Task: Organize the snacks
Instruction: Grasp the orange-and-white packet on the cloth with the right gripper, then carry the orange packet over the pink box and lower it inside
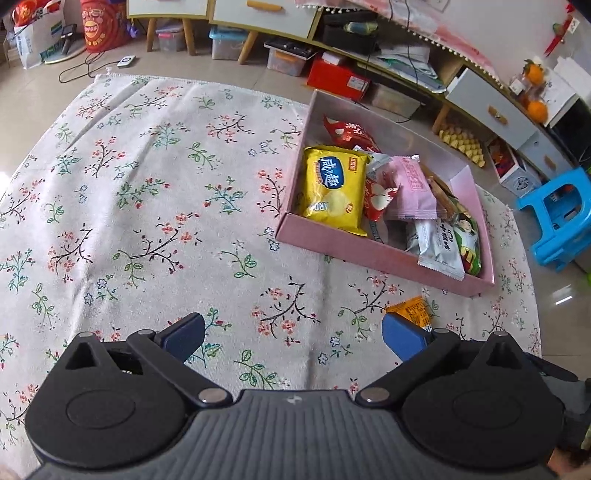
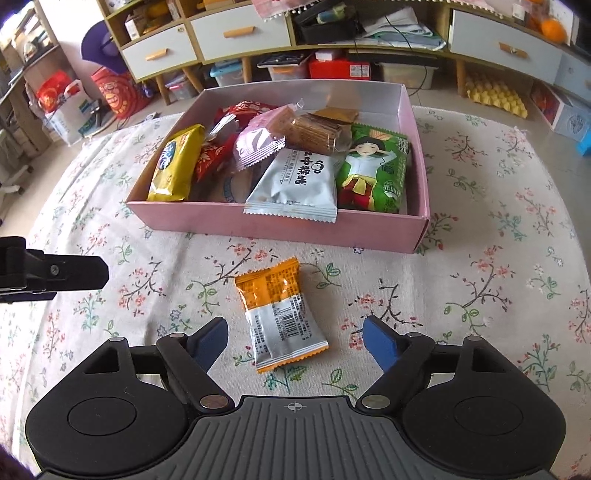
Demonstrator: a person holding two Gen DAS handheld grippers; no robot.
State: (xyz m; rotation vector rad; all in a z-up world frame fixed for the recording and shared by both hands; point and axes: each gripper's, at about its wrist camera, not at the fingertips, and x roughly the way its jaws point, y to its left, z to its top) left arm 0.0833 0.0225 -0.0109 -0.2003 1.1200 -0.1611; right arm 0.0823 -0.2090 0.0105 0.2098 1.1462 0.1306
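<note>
Right gripper (image 2: 293, 341) pointing steeply down at the floral tablecloth (image 2: 480, 295); jaws wide, pads clear of everything; orange-and-silver snack packet (image 2: 282, 314) lies flat on the cloth between the blue fingers (image 2: 380, 345), barcode side up, untouched on both sides.

Left gripper (image 1: 293, 334) also tilted down over bare cloth, jaws spread wide, nothing between them; one corner of the same orange packet (image 1: 412, 310) peeks out just past its right-hand pad (image 1: 402, 339), contact there not resolvable. In the right wrist view, a black finger of the left gripper (image 2: 70, 275) enters from the left edge, well apart from the packet.

Pink cardboard box (image 2: 280, 225) sits on the cloth beyond the packet, near but not touching it; the box holds the other snacks:
- yellow chip bag (image 2: 177, 166) along the left wall
- red-and-white packet (image 2: 212, 157) beside it
- pink wrapper (image 2: 258, 142) in the middle, tilted on the pile
- white sachet (image 2: 295, 184) leaning on the near wall, its crimped edge hanging over the rim
- green bag with a cartoon figure (image 2: 373, 170) at the right end
- clear-wrapped brown biscuits (image 2: 314, 129) behind those

(Only the orange packet is outside the box.) Low cabinet with white drawers (image 2: 240, 33) runs along the back; blue plastic stool (image 1: 557, 214) on the floor past the cloth's edge in the left wrist view.
</note>
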